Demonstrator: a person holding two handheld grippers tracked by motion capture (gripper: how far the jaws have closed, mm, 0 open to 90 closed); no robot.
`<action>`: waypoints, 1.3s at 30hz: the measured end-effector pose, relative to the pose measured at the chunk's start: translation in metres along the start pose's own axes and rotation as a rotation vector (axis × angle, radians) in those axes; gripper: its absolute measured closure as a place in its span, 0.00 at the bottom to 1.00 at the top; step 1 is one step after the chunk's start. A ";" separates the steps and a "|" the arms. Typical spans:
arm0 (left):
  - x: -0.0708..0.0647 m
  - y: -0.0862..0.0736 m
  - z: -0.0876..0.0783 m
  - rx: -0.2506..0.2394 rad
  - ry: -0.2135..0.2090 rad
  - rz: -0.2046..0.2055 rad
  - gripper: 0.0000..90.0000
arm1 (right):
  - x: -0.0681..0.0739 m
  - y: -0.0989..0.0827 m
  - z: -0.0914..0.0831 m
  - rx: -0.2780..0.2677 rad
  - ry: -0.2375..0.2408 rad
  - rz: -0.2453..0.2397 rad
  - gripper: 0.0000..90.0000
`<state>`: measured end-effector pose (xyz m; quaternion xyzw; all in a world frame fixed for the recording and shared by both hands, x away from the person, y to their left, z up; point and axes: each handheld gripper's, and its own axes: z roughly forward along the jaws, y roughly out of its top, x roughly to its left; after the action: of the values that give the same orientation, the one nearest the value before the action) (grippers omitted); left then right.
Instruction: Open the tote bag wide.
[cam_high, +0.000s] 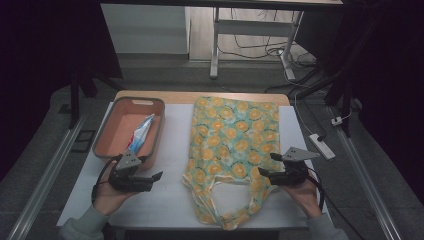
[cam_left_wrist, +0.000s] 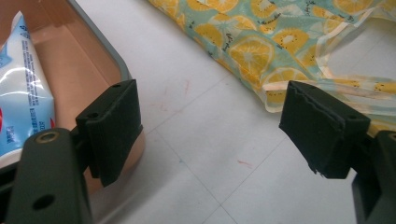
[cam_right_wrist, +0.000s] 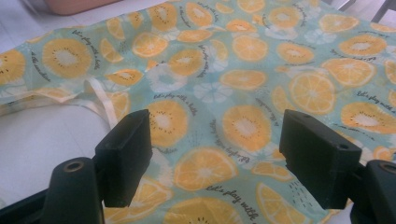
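The orange-print bag (cam_high: 231, 150) lies flat mid-desk (cam_high: 170, 145), long axis running 12 to 6, handles toward 6. The left tongs (cam_high: 150, 180) gape empty at its 9 o'clock; the right tongs (cam_high: 267, 165), wide open, hover over its 4 o'clock edge.

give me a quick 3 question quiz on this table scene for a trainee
1. True or false: the right gripper is clamped on the fruit-print bag.
2. What lies in the pink bin? A) a blue and white packet B) a cup C) scissors
3. Which gripper is nearer the bin?

Key:
1. False. Its jaws stand open above the bag.
2. A, the packet.
3. The left gripper.
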<state>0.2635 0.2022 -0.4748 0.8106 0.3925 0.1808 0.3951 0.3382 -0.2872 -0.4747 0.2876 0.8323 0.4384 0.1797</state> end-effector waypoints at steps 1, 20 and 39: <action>0.000 0.000 0.000 0.001 -0.002 0.002 0.23 | 0.000 0.000 0.000 -0.001 -0.003 -0.001 0.28; -0.006 0.001 0.009 0.037 -0.018 0.025 0.23 | 0.005 0.006 -0.001 0.036 0.002 -0.032 0.30; -0.046 0.030 0.046 0.083 -0.170 0.189 0.25 | 0.015 0.010 0.001 0.106 0.037 -0.080 0.31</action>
<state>0.2769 0.1320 -0.4792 0.8720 0.2867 0.1313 0.3743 0.3299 -0.2725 -0.4676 0.2553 0.8683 0.3915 0.1663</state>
